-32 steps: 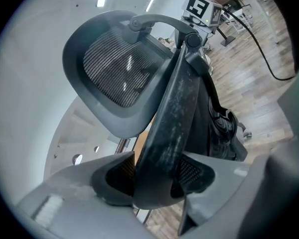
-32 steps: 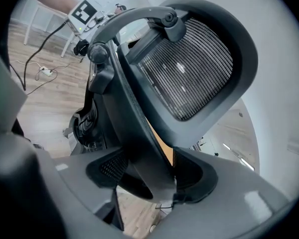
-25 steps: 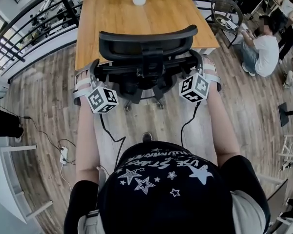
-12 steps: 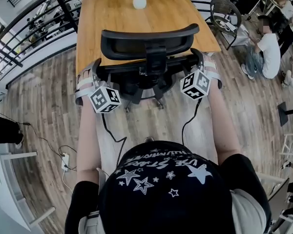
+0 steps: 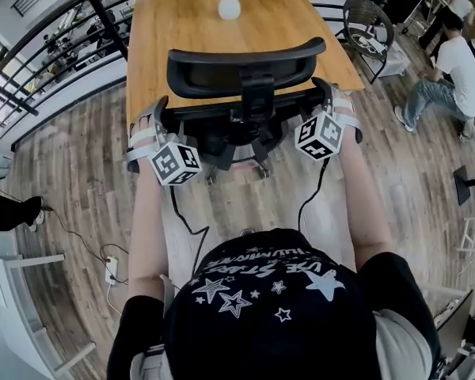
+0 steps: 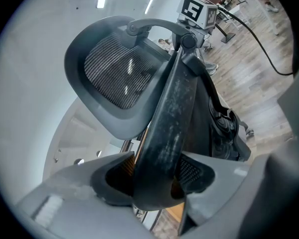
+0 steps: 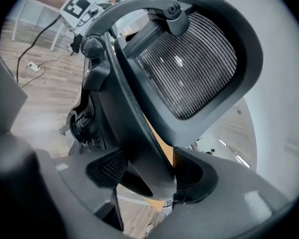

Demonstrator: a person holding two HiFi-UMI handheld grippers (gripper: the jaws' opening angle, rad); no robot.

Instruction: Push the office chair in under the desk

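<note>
While the left gripper (image 6: pixel 157 178) pinches a dark upright of the office chair (image 5: pixel 245 74) back frame, pads pressed on either face of it, we note that the right gripper (image 7: pixel 152 178) does the same on the opposite upright. Neither pair of jaws is spread free; each is clamped on the frame.

Reasoning: a hold on both sides of the back, below the mesh headrest, should let us steer the castors straight and stop the chair swivelling as it rolls. Both grippers tip slightly downward, which we judge suits a level shove.

The chair stands at the near short end of the desk (image 5: pixel 190 30), back toward us, with its base showing on the wood floor (image 5: pixel 71 157). The back hides the seat, so we cannot tell how far it sits under the top. We judge the task under way, not finished.

Count: two grippers, two marker cubes (image 5: pixel 176 163), two cables (image 5: pixel 182 216), one office chair, one desk, one vase (image 5: pixel 229 6) at the desk's far end.
</note>
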